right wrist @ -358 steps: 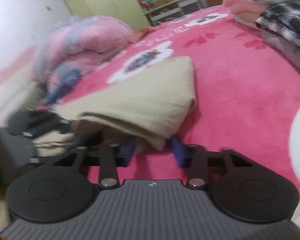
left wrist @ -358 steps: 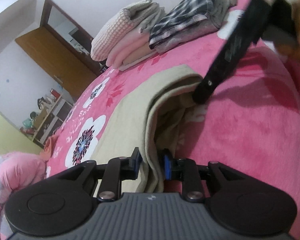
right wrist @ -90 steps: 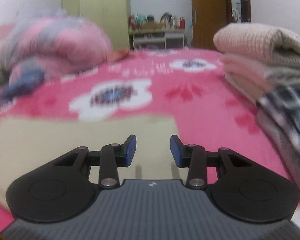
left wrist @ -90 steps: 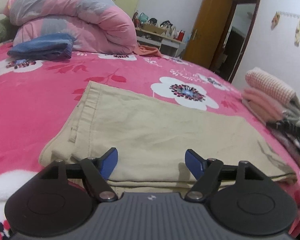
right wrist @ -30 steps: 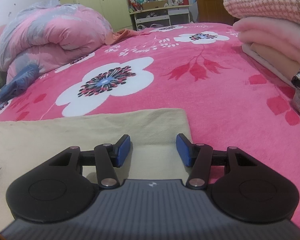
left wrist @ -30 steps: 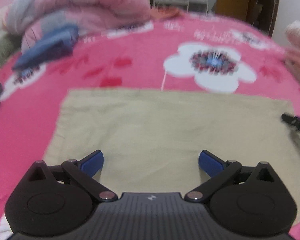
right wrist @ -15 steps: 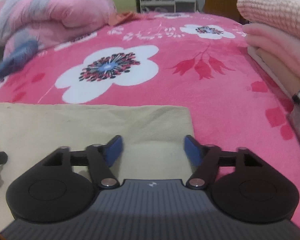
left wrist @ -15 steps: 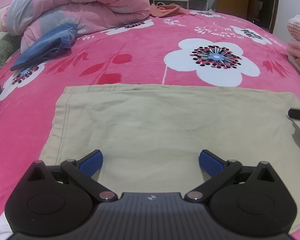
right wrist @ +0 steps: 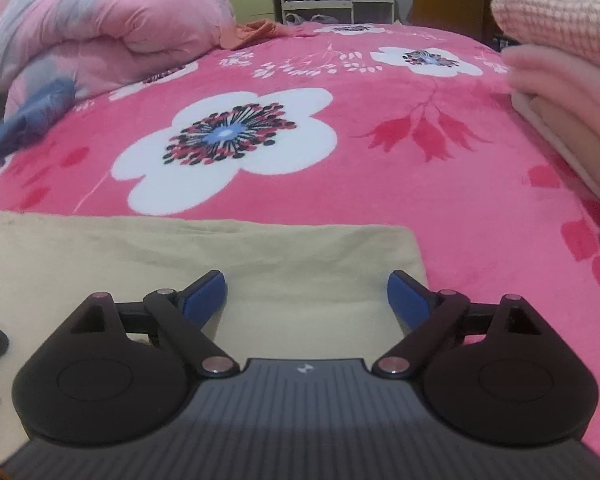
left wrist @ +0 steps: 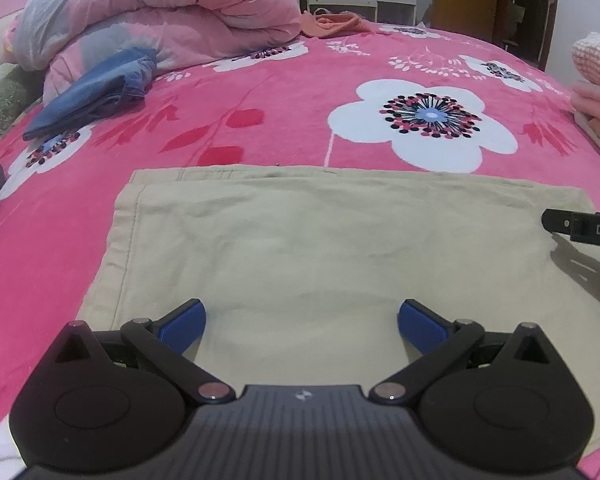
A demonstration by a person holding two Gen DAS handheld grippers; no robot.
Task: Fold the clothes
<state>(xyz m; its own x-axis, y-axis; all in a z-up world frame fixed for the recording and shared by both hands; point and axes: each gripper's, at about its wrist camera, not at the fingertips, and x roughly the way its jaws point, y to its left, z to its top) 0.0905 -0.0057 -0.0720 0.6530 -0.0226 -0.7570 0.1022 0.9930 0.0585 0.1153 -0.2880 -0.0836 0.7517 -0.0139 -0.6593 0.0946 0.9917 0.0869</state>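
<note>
Far left on the bed (left wrist: 284, 92): rolled pink quilt (left wrist: 160, 12), with blue jeans (left wrist: 96, 96) lying against it. I see the beige trousers (left wrist: 320, 232) folded flat on the near part of the bed, long axis running left to right, stitched hem at the left end. Left tool (left wrist: 300, 320) over their near edge, jaws wide apart, gripping nothing. Right tool (right wrist: 306, 296) over the right end, equally wide, empty. Far right: folded stack (right wrist: 560, 60).
</note>
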